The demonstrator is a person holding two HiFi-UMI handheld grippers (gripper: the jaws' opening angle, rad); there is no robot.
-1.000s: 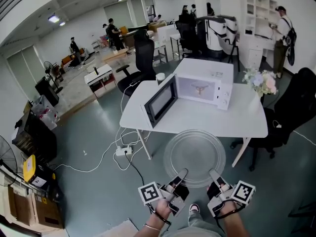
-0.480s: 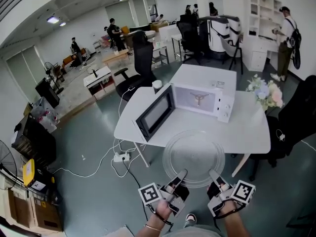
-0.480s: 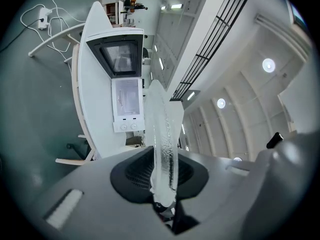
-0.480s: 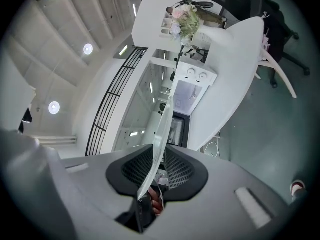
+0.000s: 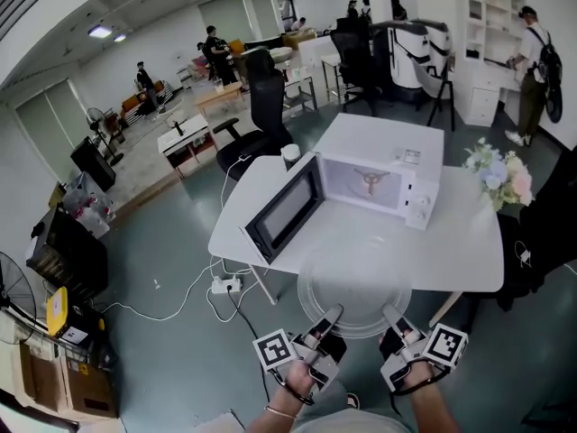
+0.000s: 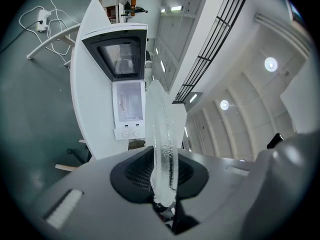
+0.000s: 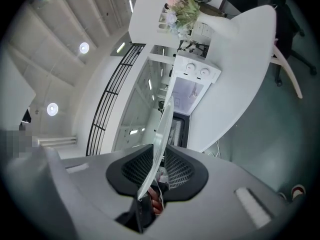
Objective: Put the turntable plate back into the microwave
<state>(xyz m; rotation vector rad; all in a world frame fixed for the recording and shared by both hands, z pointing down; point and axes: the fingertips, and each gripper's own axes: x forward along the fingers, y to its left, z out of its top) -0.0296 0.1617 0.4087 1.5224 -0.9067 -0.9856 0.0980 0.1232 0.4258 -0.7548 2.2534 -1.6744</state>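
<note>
A clear round glass turntable plate [image 5: 354, 285] hangs level in front of me, over the near edge of the white table [image 5: 451, 251]. My left gripper [image 5: 332, 316] is shut on the plate's near left rim, and my right gripper [image 5: 389, 316] is shut on its near right rim. The plate's edge [image 6: 163, 149] runs between the left jaws, and in the right gripper view the plate [image 7: 159, 144] runs the same way. The white microwave [image 5: 379, 183] stands on the table beyond the plate, its door [image 5: 284, 207] swung open to the left and its cavity empty.
A bunch of flowers [image 5: 501, 175] stands at the table's right end and a white cup [image 5: 289, 155] at its far left corner. Black office chairs [image 5: 261, 115] ring the table. A power strip and cables [image 5: 224, 285] lie on the floor at left. People stand far off.
Both grippers have carried the plate forward, from over the floor short of the table to over the table's near edge. The microwave is closer.
</note>
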